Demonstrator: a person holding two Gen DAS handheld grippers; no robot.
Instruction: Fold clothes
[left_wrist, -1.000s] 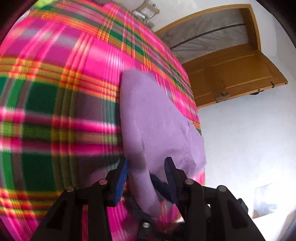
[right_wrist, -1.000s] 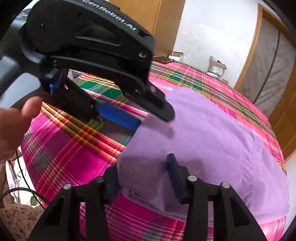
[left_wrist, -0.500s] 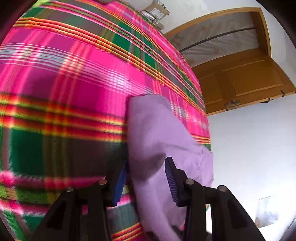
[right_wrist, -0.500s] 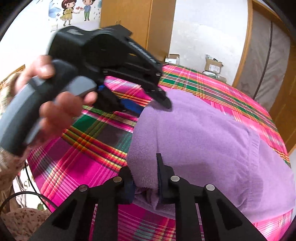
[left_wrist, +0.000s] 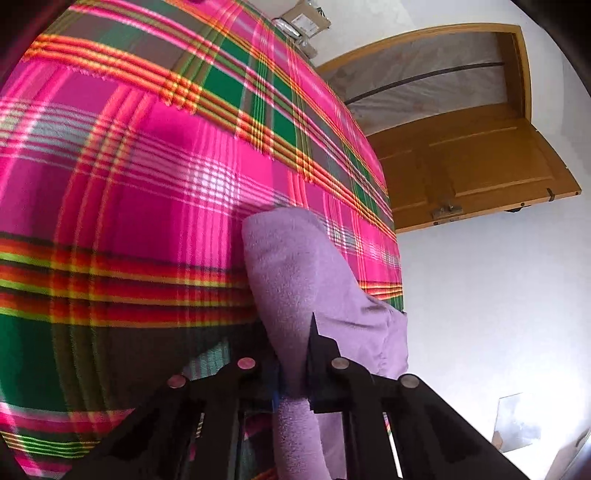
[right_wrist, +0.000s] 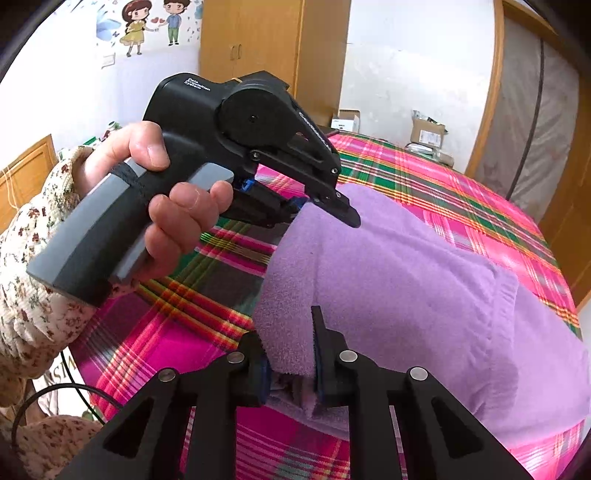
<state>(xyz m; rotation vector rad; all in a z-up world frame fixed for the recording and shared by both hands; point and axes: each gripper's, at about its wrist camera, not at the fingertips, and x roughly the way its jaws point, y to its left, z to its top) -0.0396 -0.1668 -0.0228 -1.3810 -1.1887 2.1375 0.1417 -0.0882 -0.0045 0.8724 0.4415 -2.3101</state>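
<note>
Two grippers were on the purple garment (right_wrist: 424, 288), which lay spread on the pink plaid bedcover (right_wrist: 443, 184). My left hand (right_wrist: 162, 206) was wrapped around its tool's grey handle, my floral sleeve (right_wrist: 26, 295) running off the frame's left edge, and the tool tilted down toward the cloth. My left gripper (left_wrist: 293, 373) was closing its jaws on a fold at the garment's edge (left_wrist: 295, 280); the fleece was squeezed between the pads and bulged out below them. My right gripper (right_wrist: 290, 365) was clamped on the near corner of the same garment, with bunched layers caught between its blue pads (right_wrist: 317, 369).

Only the right wrist view showed the whole left tool (right_wrist: 240, 147) from outside, its tips at the far corner of the cloth, along with the wardrobe (right_wrist: 258, 48) and the cartoon wall sticker (right_wrist: 147, 22). Only the left wrist view showed the open wooden door (left_wrist: 472, 173).

My right hand was in neither view. From the left camera most of the garment was hidden behind its own raised fold, and the bedcover near the lens was blurred.
</note>
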